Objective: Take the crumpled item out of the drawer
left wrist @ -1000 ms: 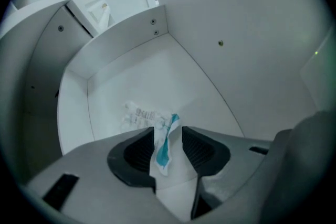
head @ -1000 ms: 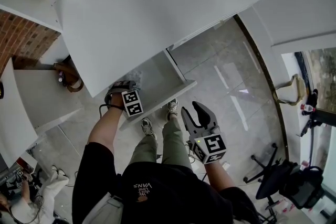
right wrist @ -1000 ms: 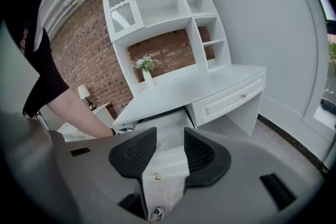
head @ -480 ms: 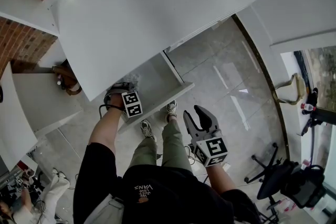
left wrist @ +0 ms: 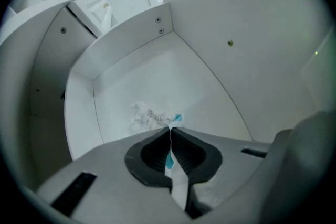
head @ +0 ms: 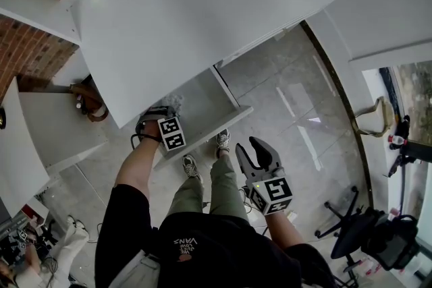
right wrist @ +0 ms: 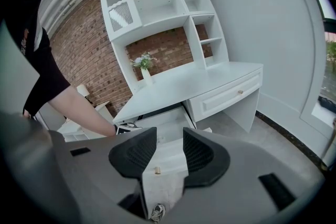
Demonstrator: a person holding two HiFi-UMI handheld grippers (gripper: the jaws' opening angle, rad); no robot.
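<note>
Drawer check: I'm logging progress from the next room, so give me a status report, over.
Left gripper jaws closing, pinching the crumpled item by its edge. Item lies on the drawer floor. Right gripper open, empty. Nothing in the way.

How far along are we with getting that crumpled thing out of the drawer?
Done: the white wooden drawer stands pulled open. In hand: the left gripper has its jaws shut on an edge of the crumpled white-and-blue wrapper, which seems to lie on the drawer floor. Left: lifting it out past the drawer walls. The right gripper is open and empty, outside.
</note>
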